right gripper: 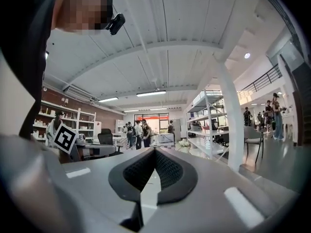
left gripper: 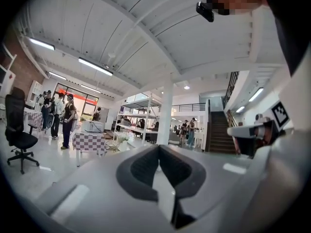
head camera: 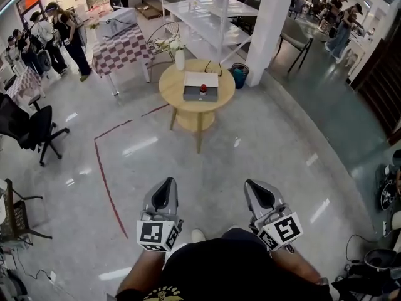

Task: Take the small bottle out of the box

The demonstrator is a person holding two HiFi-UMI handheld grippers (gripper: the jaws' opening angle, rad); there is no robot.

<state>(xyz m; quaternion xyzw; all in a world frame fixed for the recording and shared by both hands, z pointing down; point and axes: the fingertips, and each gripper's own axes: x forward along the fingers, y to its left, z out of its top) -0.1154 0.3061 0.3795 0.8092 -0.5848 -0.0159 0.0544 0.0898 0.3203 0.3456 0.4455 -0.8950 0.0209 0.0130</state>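
We're at the approach stage. The left gripper (head camera: 164,190) and right gripper (head camera: 258,192) are both level, jaws closed on nothing. The small bottle (head camera: 203,90) sits in the box (head camera: 193,81) on the far round tabletop (head camera: 168,88), well apart from us. Next we close in and open a pair of jaws.

We are looking at a round wooden table (head camera: 172,88) carrying a grey box (head camera: 194,94) and a white vase (head camera: 180,59) with flowers.

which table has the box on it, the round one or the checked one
The round wooden table, straight ahead: the grey box sits on its top near a white vase. The checked-cloth table stands farther off to the left.
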